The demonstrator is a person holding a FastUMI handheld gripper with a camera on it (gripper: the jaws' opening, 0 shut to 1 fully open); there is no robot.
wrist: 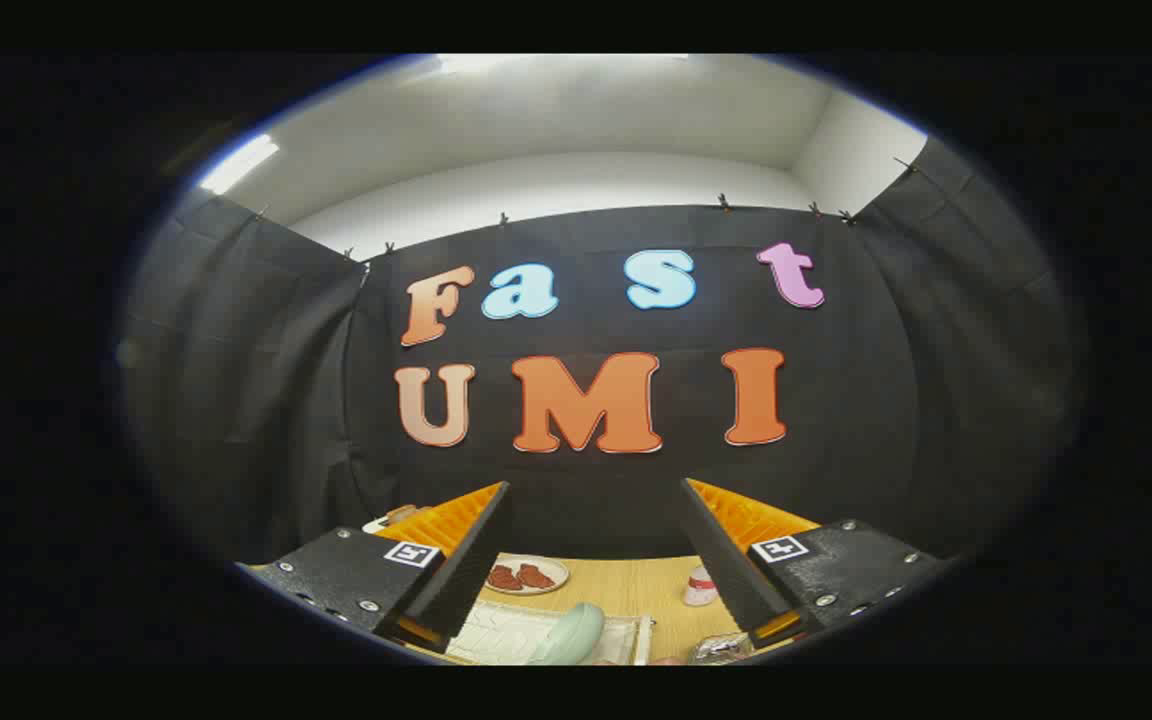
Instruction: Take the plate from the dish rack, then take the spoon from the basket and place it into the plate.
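Plate [564,634], pale green, on edge in the white dish rack [496,632] at six o'clock, just below the spread, empty gripper [596,500]. Nothing lifted yet; spoon and basket unlocated, so whole task seemingly ahead.

Pale green plate [569,636] in white rack [496,632] cut off below; small bottle [701,587] half hidden behind finger [726,560]; shiny item [723,648] too cropped to identify.

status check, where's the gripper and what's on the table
Gripper open, fingers spread, holding nothing, high over the table. Pale green plate in the white rack between the fingers. Small dish beyond. Path clear.
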